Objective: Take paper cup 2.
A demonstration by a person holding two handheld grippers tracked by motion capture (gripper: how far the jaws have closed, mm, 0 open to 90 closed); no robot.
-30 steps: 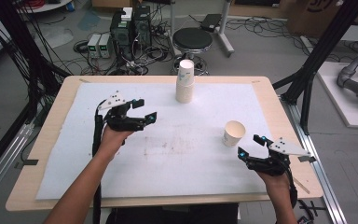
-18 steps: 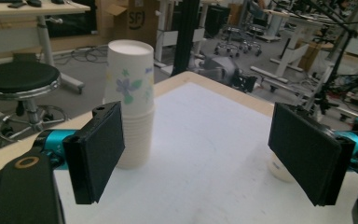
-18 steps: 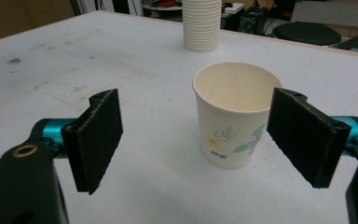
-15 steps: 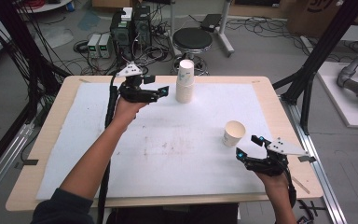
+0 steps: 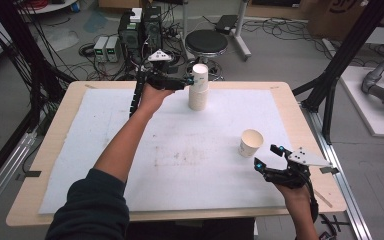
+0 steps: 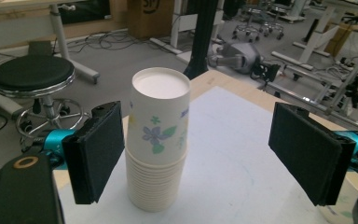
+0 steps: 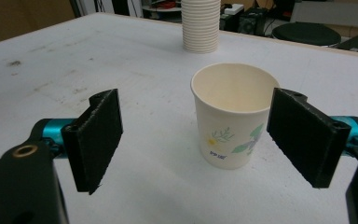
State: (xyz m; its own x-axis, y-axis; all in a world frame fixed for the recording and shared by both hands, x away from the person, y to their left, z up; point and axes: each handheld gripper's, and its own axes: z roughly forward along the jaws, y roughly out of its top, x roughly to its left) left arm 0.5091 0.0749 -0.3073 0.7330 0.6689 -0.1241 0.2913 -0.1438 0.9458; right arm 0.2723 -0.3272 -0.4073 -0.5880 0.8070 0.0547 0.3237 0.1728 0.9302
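One stack of paper cups (image 5: 198, 92) stands on the table (image 5: 80, 95), one single cup (image 5: 250, 143) apart; two grippers, left (image 5: 186, 83) and right (image 5: 265, 156).

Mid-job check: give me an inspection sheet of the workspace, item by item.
Surface: white mat, scuffed, on a wooden table.
Job's things: upside-down cup stack at the far edge; single cup upright, empty.
Clutter: nothing seen.
Grippers: left gripper open, level with the stack's top cup, not touching; right gripper open, near the single cup.
Cables: black cable trailing from the left gripper.
Surroundings: stool, electronics boxes, floor wiring.
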